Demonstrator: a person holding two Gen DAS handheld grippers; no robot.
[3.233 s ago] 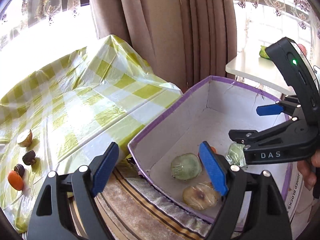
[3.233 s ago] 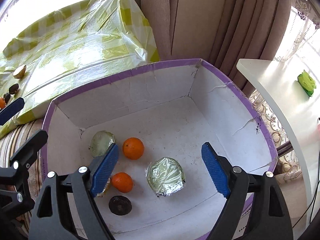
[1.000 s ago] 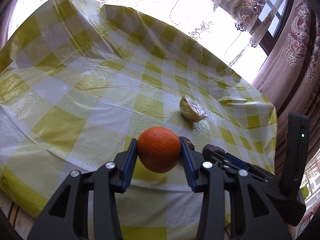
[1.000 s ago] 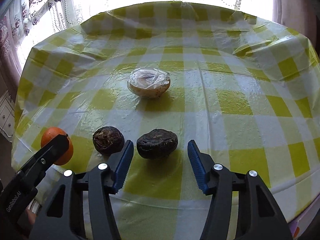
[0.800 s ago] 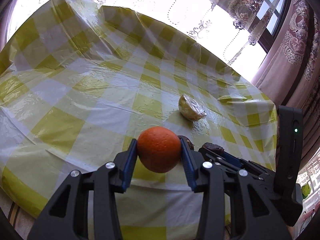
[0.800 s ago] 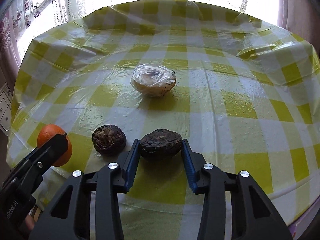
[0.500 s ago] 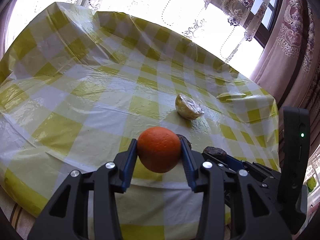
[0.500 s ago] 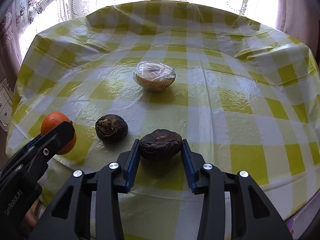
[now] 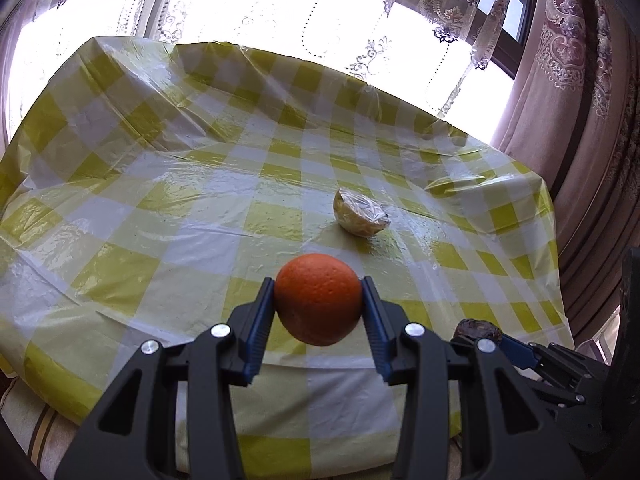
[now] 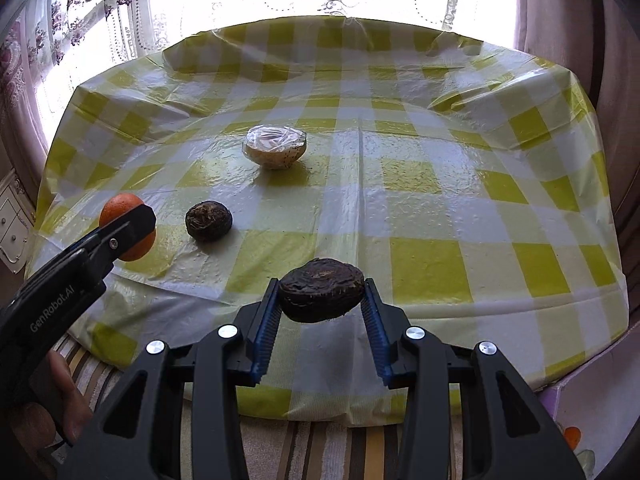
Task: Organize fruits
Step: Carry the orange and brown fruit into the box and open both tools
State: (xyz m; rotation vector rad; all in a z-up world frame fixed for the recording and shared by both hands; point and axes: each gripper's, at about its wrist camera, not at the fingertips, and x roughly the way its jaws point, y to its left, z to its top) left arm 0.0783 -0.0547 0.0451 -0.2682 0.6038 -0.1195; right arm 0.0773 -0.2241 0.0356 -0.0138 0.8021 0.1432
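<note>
My left gripper (image 9: pixel 318 300) is shut on an orange (image 9: pixel 318 298) and holds it above the near edge of the table; the orange also shows in the right wrist view (image 10: pixel 120 210). My right gripper (image 10: pixel 321 294) is shut on a dark wrinkled fruit (image 10: pixel 321 289), lifted off the cloth; that fruit also shows in the left wrist view (image 9: pixel 478 329). A second dark wrinkled fruit (image 10: pixel 208 220) and a plastic-wrapped fruit half (image 10: pixel 275 147) lie on the yellow checked tablecloth (image 10: pixel 420 200). The wrapped half also shows in the left wrist view (image 9: pixel 360 218).
The purple-edged white box (image 10: pixel 588 420) shows at the bottom right of the right wrist view. Curtains (image 9: pixel 580 100) hang on the right behind the table. A striped cover (image 10: pixel 340 452) lies below the table's near edge.
The right gripper closed on the dark fruit and lifted it off the cloth. The left gripper kept its hold on the orange and raised it. Both have drawn back from the table.
</note>
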